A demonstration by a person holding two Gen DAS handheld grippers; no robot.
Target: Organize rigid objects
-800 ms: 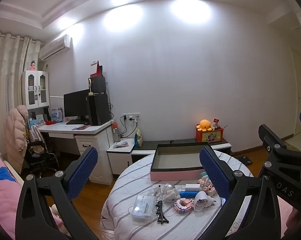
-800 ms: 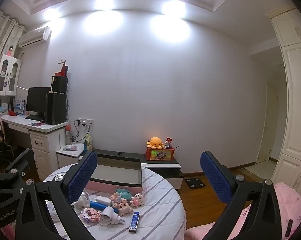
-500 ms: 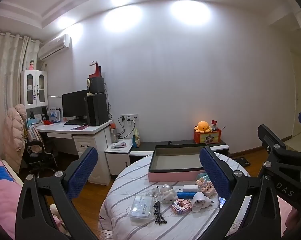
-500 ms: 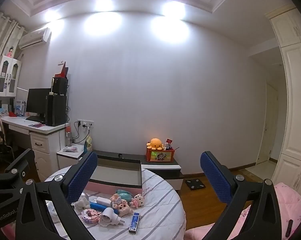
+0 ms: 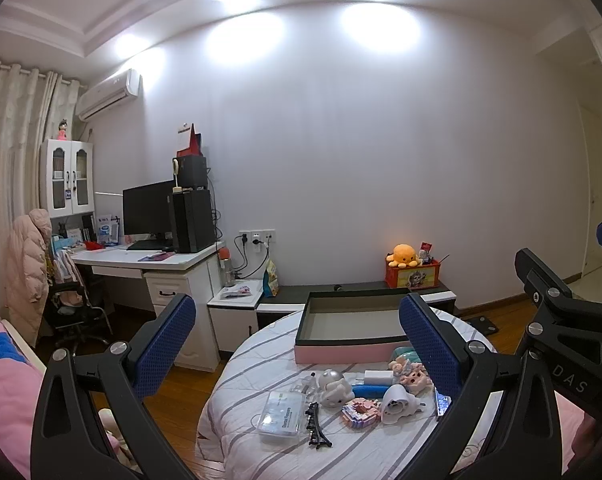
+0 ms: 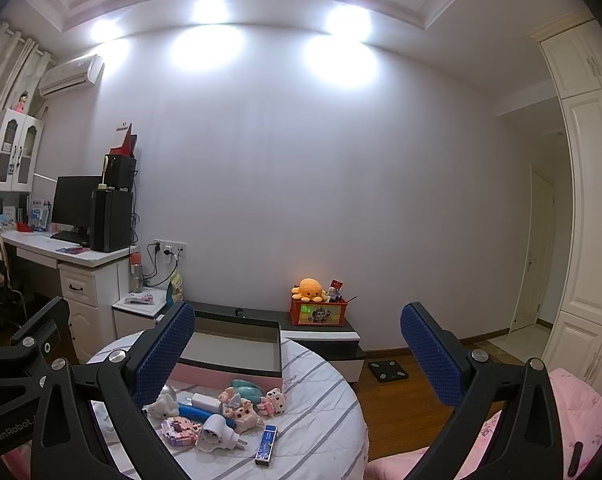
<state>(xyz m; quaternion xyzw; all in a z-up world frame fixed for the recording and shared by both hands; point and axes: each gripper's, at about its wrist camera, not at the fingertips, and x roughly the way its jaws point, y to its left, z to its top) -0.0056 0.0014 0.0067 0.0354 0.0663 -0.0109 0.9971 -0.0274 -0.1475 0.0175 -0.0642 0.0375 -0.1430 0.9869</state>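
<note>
A round table with a striped cloth [image 5: 261, 360] carries a pink box [image 5: 341, 354] with a dark, empty inside. In front of the box lies a cluster of small items: a clear plastic case [image 5: 282, 413], a black hair clip [image 5: 316, 426], a white figurine [image 5: 333, 386], a blue tube [image 5: 371, 391], a white plug adapter [image 5: 397, 403] and a pink brick model [image 5: 359, 412]. The right wrist view adds pig figures [image 6: 245, 416] and a small blue box [image 6: 266, 444]. My left gripper [image 5: 296, 310] and right gripper [image 6: 298, 316] hover open and empty, short of the table.
A white desk [image 5: 149, 258] with a monitor and a chair stands at the left. A low dark cabinet [image 6: 321, 326] holds an orange plush on a red box by the wall. Pink bedding [image 6: 561, 412] lies at the right, and more pink bedding [image 5: 5, 380] at the left.
</note>
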